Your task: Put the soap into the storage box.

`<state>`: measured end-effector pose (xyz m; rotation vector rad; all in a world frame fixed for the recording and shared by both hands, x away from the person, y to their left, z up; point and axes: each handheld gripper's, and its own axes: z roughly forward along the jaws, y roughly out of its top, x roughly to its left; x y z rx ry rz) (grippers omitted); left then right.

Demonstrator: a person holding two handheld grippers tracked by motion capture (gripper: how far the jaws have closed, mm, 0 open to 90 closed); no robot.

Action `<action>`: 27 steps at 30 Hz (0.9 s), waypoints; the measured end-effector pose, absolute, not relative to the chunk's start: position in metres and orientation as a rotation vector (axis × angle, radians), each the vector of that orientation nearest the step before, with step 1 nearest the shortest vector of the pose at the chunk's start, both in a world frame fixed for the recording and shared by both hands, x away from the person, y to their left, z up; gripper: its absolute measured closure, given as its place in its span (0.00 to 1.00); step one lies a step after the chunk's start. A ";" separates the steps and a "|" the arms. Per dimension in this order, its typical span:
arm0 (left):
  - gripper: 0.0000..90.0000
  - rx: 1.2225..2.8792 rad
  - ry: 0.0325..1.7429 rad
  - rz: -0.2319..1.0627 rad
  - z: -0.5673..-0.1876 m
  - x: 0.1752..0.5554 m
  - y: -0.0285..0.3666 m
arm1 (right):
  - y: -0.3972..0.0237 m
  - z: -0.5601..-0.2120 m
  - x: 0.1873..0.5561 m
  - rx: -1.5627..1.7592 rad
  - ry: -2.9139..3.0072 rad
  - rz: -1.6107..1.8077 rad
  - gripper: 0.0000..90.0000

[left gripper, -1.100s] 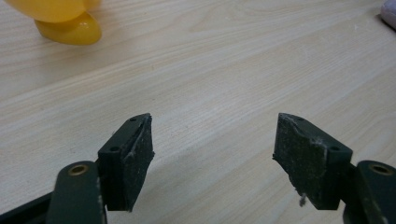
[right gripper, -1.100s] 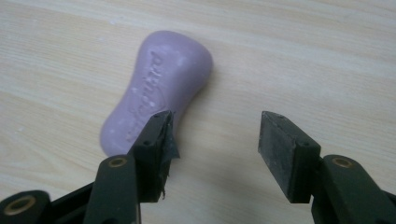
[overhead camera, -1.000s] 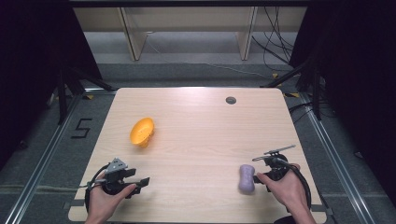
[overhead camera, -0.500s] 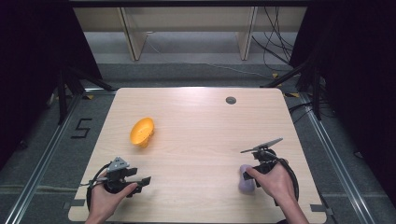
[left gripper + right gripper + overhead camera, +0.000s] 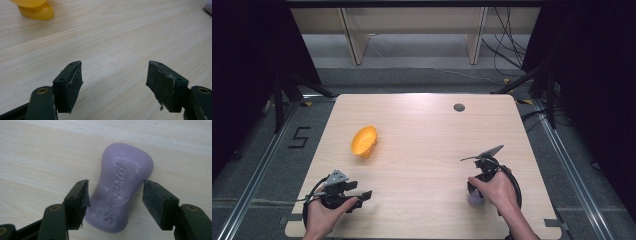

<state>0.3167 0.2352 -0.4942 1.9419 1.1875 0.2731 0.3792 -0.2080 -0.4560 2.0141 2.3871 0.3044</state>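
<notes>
One purple soap bar [image 5: 120, 195] lies flat on the table [image 5: 422, 130], well right of the single orange bowl [image 5: 364, 141]. It sits between the right gripper [image 5: 115, 202] jaws, which have just been opening, pads apart from it. The left gripper [image 5: 115, 82] gapes, holding nothing.

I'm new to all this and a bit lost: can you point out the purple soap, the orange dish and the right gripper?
purple soap [image 5: 120, 190], right gripper view, its embossed top face.
orange dish [image 5: 363, 140], high view, its hollow inside.
right gripper [image 5: 115, 195], right gripper view, midway between its fingertips.
</notes>
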 end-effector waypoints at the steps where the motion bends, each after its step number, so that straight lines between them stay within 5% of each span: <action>1: 0.31 1.943 1.185 0.273 -0.494 0.317 0.236 | -0.208 -0.458 0.380 2.012 2.377 0.324 0.43; 19: 0.31 1.929 1.186 0.263 -0.496 0.317 0.234 | -0.200 -0.462 0.385 2.139 2.354 0.230 0.39; 27: 0.31 1.940 1.191 0.263 -0.496 0.317 0.235 | -0.199 -0.466 0.387 2.139 2.372 0.192 0.45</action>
